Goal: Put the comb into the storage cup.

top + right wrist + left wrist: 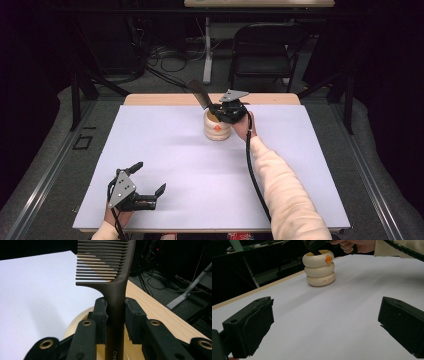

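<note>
A cream holder [218, 129] shaped like three stacked rings, with a small orange mark, stands at the far middle of the white sheet [165, 150]. My right gripper [216, 109] is over its mouth, shut on the handle of a dark brown comb [199, 94] whose teeth point up and away. In the right gripper view the pads clamp the comb [113, 285] just above the holder [75, 325]. My left gripper [149, 177] rests open near the front left with nothing between its jaws. The left gripper view faces the holder [320, 268] and the right gripper [314, 245].
The wooden table edge [160, 99] shows beyond the sheet. Behind the table stand a black folding chair [265, 50] and a white desk leg [207, 50], with cables [165, 55] on the floor. Dark stands flank both sides.
</note>
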`<state>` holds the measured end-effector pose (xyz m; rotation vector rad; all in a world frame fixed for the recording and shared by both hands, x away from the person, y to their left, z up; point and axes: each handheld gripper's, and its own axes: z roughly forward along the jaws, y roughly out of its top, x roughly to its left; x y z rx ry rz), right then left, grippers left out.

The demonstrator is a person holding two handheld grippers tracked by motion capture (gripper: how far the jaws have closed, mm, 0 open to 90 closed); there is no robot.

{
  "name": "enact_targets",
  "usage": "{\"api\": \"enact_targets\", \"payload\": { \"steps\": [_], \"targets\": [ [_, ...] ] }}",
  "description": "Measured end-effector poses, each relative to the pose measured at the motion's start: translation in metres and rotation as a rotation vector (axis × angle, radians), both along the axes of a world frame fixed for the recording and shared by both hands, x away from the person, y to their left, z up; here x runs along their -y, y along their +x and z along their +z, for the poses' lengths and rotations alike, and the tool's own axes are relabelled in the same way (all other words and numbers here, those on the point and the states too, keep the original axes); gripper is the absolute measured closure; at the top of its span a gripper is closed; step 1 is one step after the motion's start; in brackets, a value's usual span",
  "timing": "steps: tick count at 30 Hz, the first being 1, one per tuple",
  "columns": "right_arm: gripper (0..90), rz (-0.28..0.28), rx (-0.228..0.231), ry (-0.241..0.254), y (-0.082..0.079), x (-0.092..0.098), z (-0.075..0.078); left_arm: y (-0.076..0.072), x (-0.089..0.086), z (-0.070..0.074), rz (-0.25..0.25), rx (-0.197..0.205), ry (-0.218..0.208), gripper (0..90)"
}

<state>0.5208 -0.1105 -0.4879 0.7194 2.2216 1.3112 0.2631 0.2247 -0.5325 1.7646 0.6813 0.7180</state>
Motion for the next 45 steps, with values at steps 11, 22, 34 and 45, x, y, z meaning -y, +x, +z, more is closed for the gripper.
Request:
{"api": "enact_targets", "payload": {
  "steps": [11,22,34,45],
  "targets": [
    [72.2,0.005,-0.024,-0.03,-0.001,0.0,-0.004,0.001,0.001,0.0,0.0,-0.004,-0.006,0.1],
    [71.9,0.013,-0.038,-0.042,0.001,0.002,-0.005,0.001,0.001,-0.001,0.001,-0.004,-0.002,0.1],
    [72.0,0.032,-0.048,-0.047,0.002,-0.003,-0.008,0.001,0.001,0.0,0.003,-0.003,-0.002,0.1],
    [38.0,-0.01,-0.073,-0.024,-0.003,0.008,0.003,0.0,0.0,0.0,0.002,0.0,-0.001,0.1]
  ]
}}
